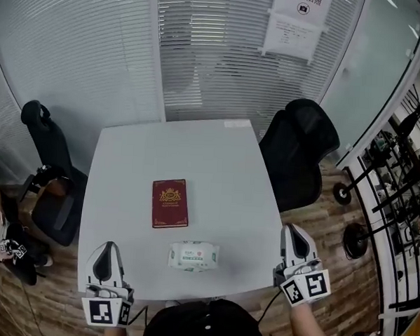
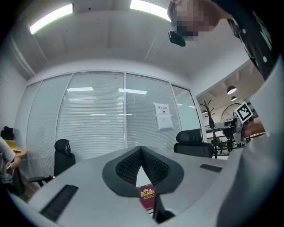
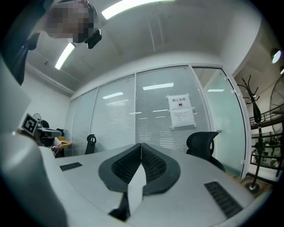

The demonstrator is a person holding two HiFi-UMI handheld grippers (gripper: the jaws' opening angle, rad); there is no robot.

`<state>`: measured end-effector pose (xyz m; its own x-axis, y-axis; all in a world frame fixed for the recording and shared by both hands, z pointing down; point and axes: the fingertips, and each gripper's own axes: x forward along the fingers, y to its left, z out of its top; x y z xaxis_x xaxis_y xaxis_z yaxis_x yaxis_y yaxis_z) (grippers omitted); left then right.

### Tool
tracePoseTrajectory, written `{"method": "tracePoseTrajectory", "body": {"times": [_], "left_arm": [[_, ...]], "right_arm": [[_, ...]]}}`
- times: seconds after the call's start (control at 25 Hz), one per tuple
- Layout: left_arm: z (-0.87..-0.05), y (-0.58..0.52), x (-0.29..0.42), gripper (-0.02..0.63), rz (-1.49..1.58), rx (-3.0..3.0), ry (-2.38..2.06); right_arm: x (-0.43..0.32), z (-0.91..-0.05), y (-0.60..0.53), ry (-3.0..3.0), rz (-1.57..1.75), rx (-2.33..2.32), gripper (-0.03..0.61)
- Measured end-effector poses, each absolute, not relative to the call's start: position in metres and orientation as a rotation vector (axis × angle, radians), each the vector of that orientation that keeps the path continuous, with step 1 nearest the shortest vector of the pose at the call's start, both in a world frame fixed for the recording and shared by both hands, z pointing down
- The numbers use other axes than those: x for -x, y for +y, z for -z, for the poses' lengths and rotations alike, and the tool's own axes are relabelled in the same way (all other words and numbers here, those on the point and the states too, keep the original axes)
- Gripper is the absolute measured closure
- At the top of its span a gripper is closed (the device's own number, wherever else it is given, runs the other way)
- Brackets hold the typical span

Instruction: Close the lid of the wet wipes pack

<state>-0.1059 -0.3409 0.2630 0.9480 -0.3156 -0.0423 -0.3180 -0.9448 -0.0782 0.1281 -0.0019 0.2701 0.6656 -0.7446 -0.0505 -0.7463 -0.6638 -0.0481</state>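
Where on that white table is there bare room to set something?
Bare: the far half of the table, beyond the red book, and the strips either side of it. Crowded: only the middle near the front edge, where the wet wipes pack lies by the book.

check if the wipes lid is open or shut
Shut, it seems: the wipes pack looks flat on top, no flap sticking up.

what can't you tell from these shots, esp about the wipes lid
Head view: wet wipes pack too small to tell whether its lid is open or shut.
Left gripper view: the left gripper covers the near table; only the red book shows through its gap, no pack.
Right gripper view: no pack in sight either.
Head view: notice on the glass wall cut by the top edge, print too small.
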Motion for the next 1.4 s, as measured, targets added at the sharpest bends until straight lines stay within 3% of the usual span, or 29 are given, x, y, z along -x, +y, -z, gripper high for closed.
{"method": "tracePoseTrajectory", "body": {"times": [1.4], "left_arm": [[-0.265, -0.334, 0.127, 0.598, 0.013, 2.974, 0.511]], "right_arm": [[-0.102, -0.258, -0.017, 1.327, -0.13, 2.892, 0.551]]}}
